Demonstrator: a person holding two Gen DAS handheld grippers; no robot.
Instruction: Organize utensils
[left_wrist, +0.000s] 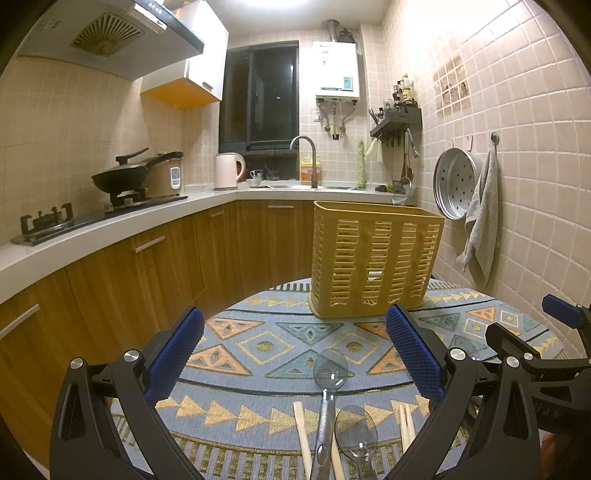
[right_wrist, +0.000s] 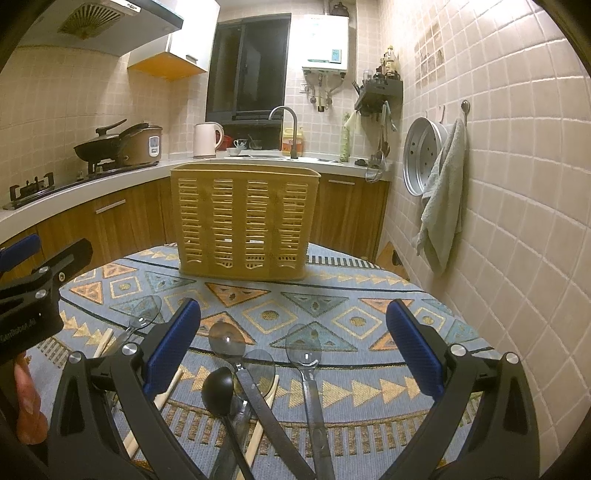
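A yellow slotted utensil basket stands upright at the far side of the patterned tablecloth; it also shows in the right wrist view. My left gripper is open and empty above clear plastic spoons and wooden chopsticks. My right gripper is open and empty above a black ladle, a metal spoon, a clear spoon and chopsticks. Another clear spoon lies further left.
The table's far edge drops toward wooden cabinets. A tiled wall with a hanging towel and steamer tray stands at the right. The right gripper's body shows at the left view's right edge.
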